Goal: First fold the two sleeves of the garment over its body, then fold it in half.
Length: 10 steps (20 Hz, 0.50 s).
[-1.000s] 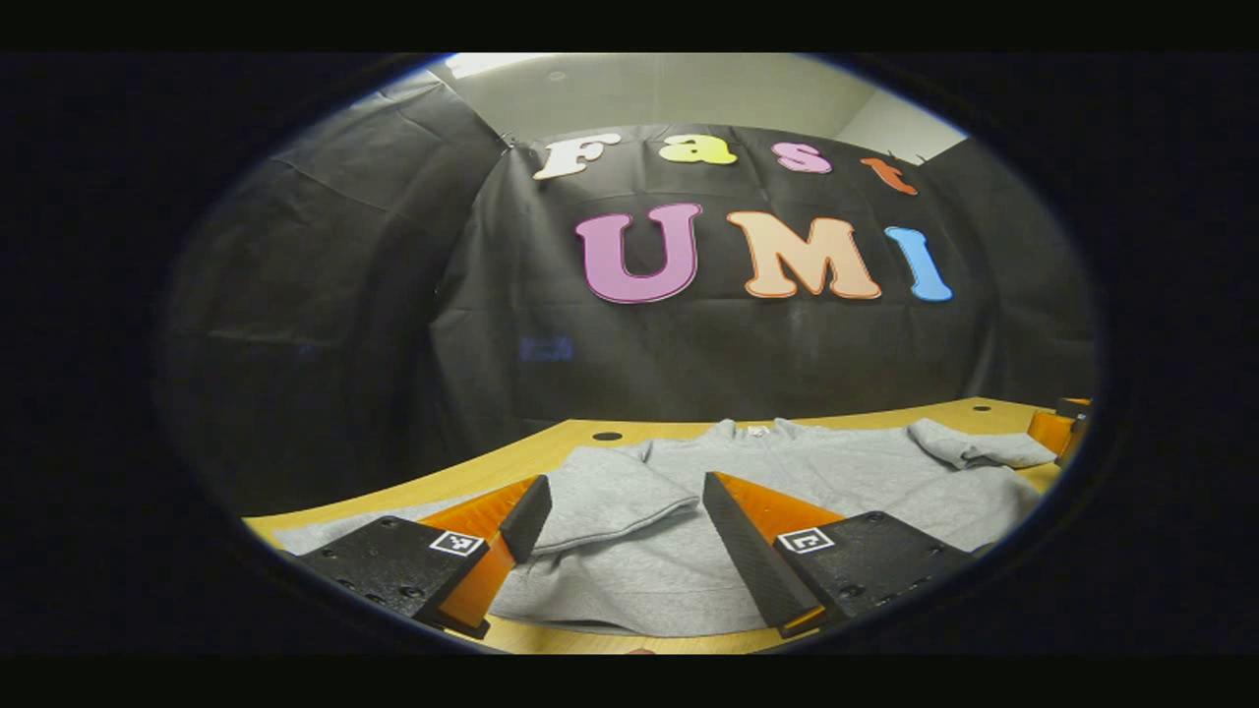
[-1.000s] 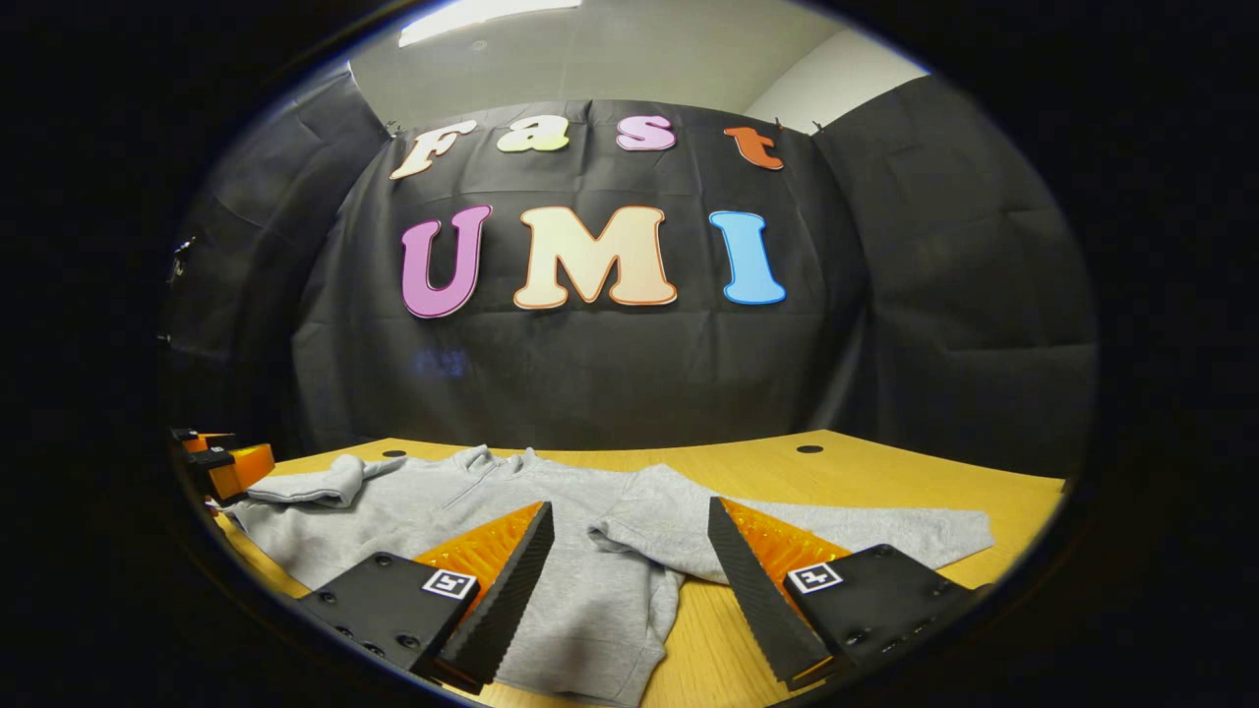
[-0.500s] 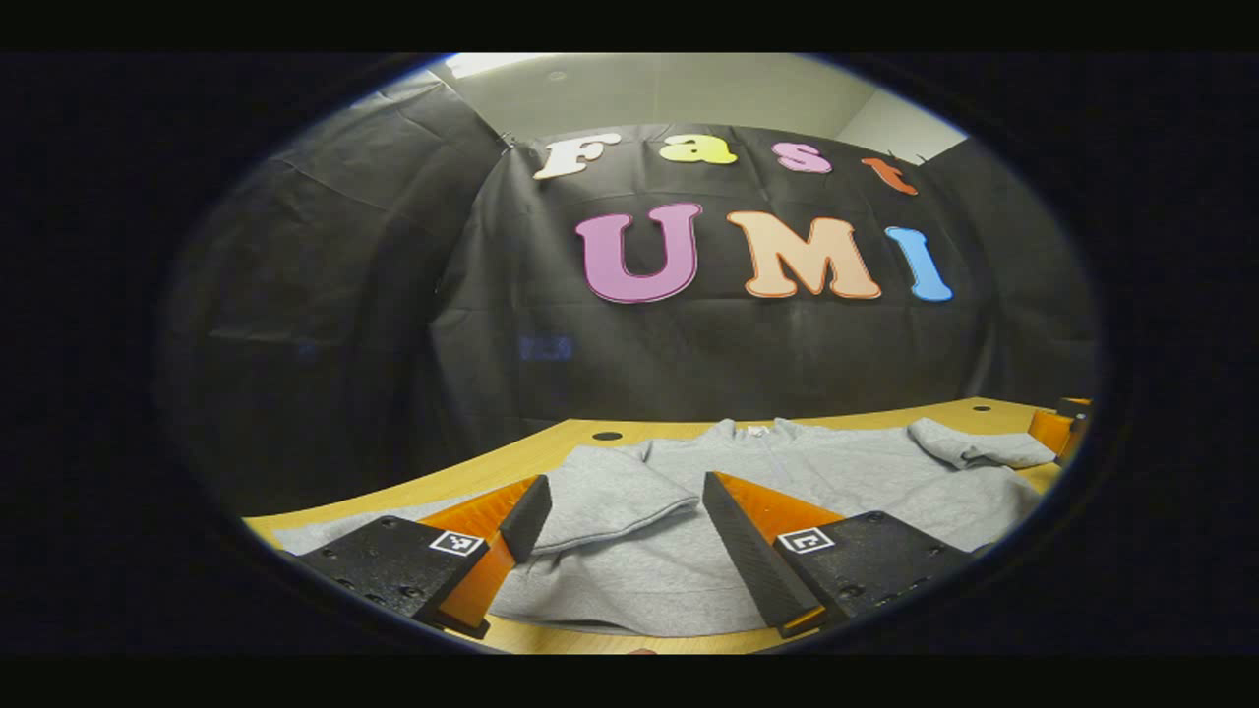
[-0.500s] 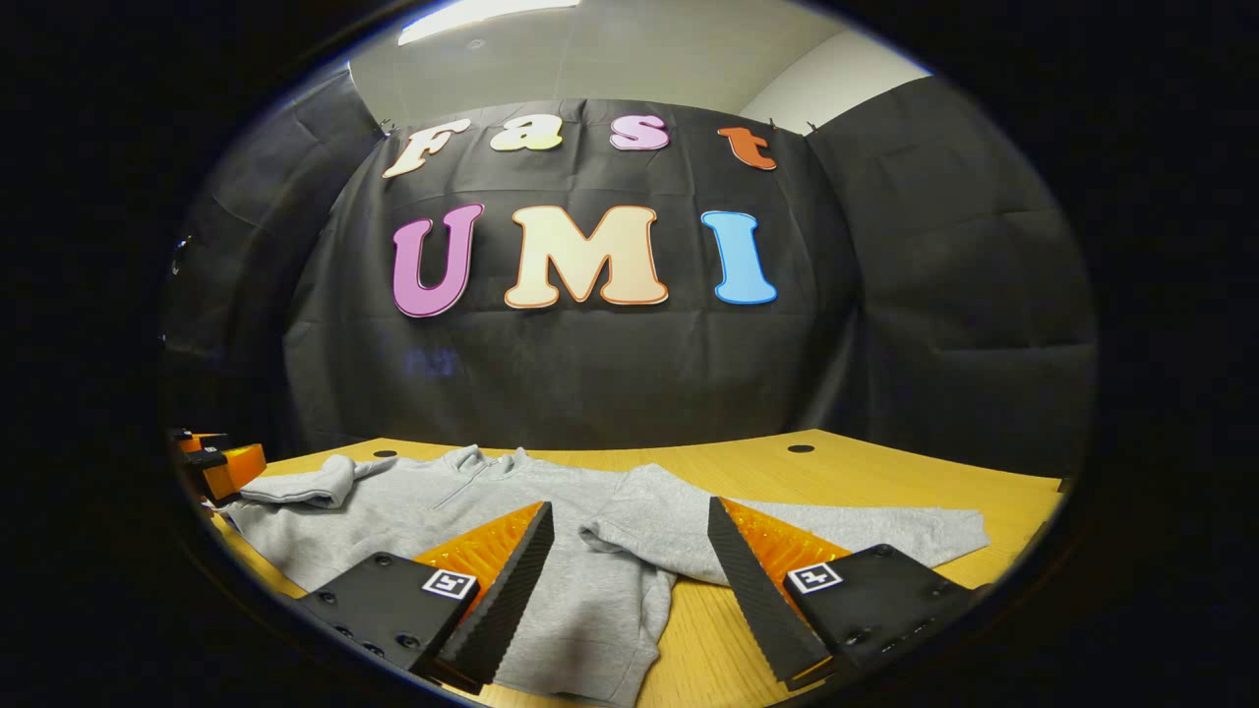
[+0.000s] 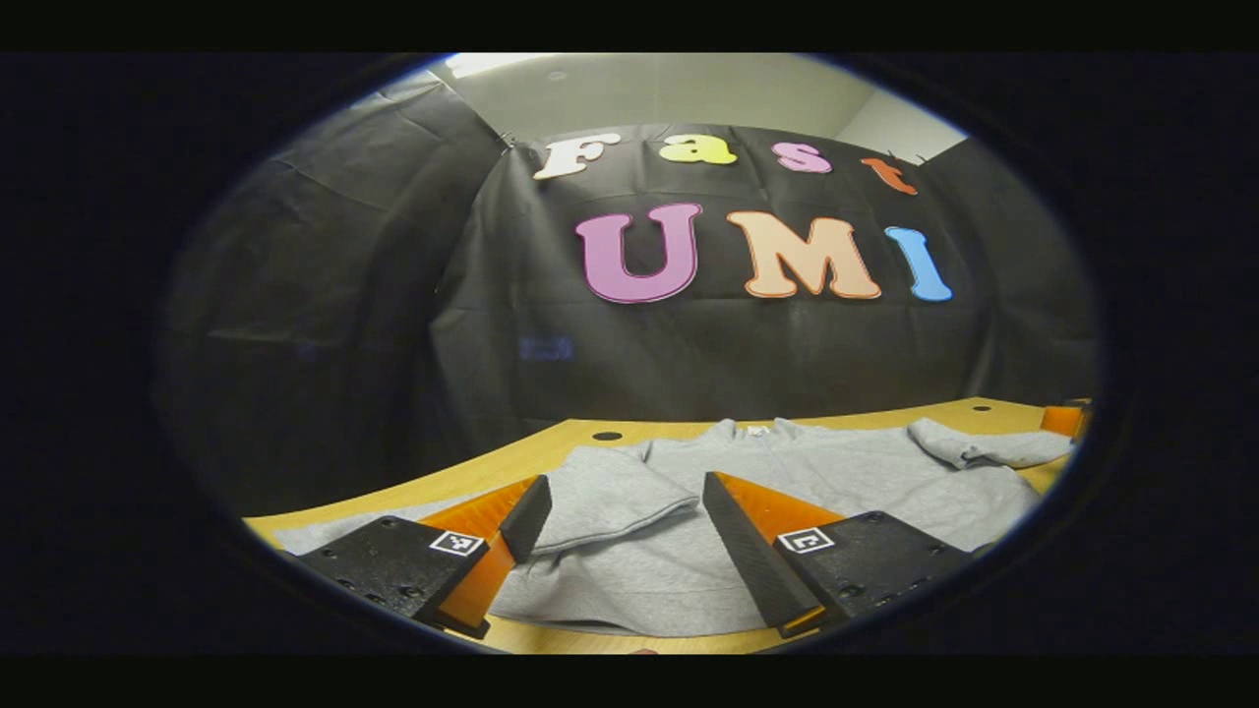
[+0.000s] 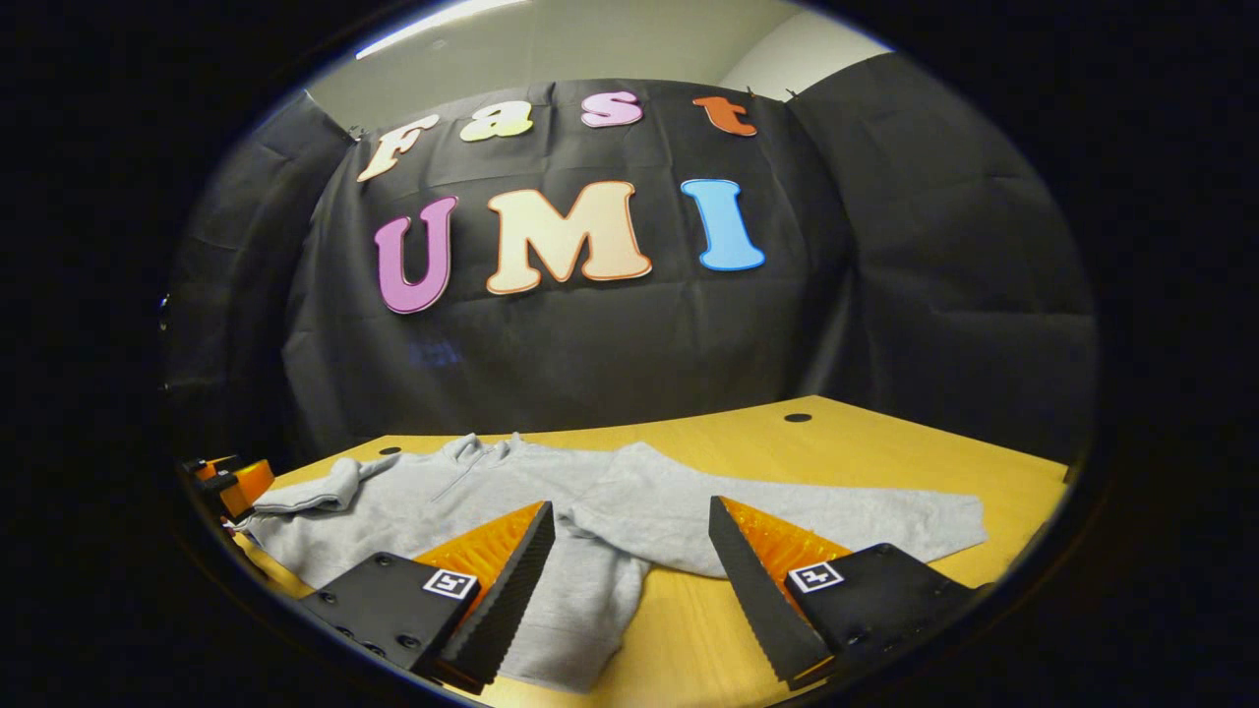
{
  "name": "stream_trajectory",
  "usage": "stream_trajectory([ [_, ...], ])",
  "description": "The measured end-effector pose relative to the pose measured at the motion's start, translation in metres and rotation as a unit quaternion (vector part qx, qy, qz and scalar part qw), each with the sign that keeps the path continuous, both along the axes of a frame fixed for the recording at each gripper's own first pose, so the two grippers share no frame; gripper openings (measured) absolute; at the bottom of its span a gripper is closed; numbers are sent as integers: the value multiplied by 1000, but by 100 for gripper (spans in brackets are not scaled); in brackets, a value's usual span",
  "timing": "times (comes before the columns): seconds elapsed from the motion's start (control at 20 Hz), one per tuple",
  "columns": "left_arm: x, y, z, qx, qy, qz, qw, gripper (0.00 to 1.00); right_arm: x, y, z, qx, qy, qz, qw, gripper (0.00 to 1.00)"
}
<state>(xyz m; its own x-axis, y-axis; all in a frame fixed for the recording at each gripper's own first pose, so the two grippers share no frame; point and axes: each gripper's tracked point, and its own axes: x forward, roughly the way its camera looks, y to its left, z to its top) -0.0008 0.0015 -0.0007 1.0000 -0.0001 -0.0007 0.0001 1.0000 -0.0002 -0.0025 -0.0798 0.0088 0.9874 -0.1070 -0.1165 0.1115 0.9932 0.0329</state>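
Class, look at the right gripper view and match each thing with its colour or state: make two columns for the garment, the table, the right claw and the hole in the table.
Things:
1. garment
2. table
3. right claw
4. hole in the table

Colour or state:
a. open
b. grey
c. dark and round
d. light wood

Pairs: 1-b, 2-d, 3-a, 4-c.
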Motion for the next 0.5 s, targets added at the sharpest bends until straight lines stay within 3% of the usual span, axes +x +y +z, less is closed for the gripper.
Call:
stream_trajectory([
  [0.25, 0, 0, 0, 0, -1, 0, 1000, 92, -18, -93, 18, -27, 57, -57, 996, 99],
  [0.5, 0, 0, 0, 0, -1, 0, 1000, 92, -26, -152, 8, 11, 134, -89, 987, 99],
])
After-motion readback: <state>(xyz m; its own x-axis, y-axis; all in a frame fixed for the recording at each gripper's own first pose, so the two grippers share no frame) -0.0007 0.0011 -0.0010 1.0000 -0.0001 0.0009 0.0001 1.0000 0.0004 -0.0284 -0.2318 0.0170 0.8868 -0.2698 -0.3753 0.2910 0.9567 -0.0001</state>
